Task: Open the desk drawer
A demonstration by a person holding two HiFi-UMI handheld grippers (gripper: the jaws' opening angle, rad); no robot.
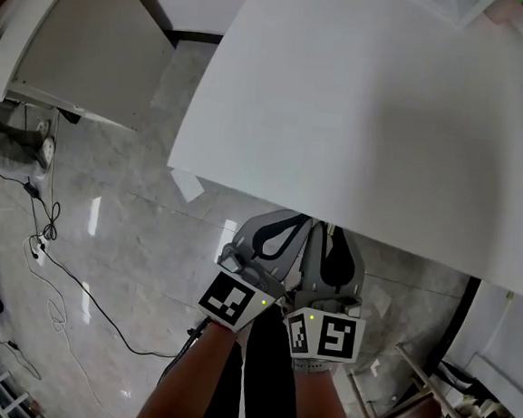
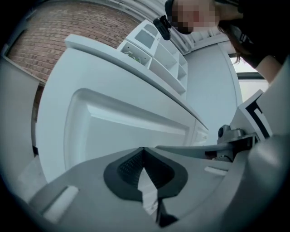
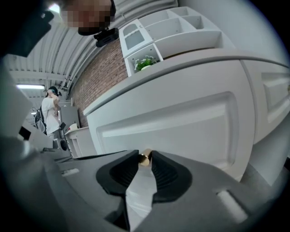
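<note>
Location: a room with a grey marbled tile floor [image 1: 132, 238]. A white desk stands on it, and its surface [image 1: 371, 104] fills the upper right of the head view. Black cables [image 1: 64, 277] trail over the floor at left.

Nearest the camera, the person's forearms [image 1: 201, 380] carry both tools side by side, directed under the front edge of the surface.

Left tool [image 2: 144, 149]: jaws closed tip to tip, nothing between them. It sits just beside the right tool and faces the drawer front [image 2: 131, 129].

Right tool [image 3: 145, 160]: jaws a narrow way apart. The small brass knob [image 3: 145, 157] of the drawer sits between the tips, with the pads close on either side of it.

Drawer: a white front with a recessed panel, directly beneath the lip of the surface. It appears closed.

Further back, a white compartment shelf unit [image 3: 181, 27] stands on the rear of the surface, with a green plant [image 3: 145, 62] in one compartment. A red brick wall [image 3: 106, 77] runs behind it. A second white desk [image 1: 85, 42] stands across the floor. A person in white [image 3: 47, 108] stands in the far background of the right gripper view.
</note>
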